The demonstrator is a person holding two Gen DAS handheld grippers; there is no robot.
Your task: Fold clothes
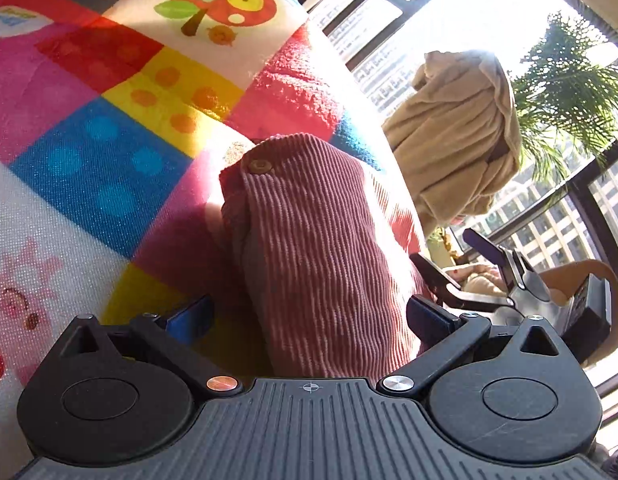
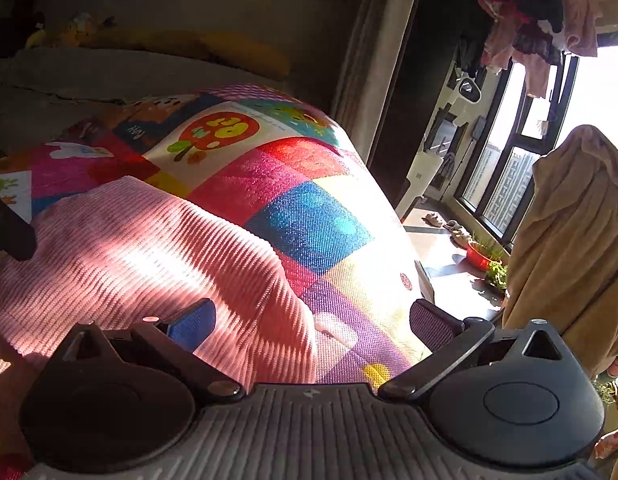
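The pink corduroy garment (image 1: 317, 248) is spread on the patchwork mat (image 1: 93, 152), one buttoned end bunched up between the fingers of the left claw (image 1: 309, 316). That claw is held apart around the cloth, not clamped (probably set for a pinch at the fold line). The right claw (image 2: 313, 326) is likewise apart, poised over the garment's edge (image 2: 269, 320) where cloth meets mat. A beige robe (image 2: 577, 240) hangs by the window, well apart.
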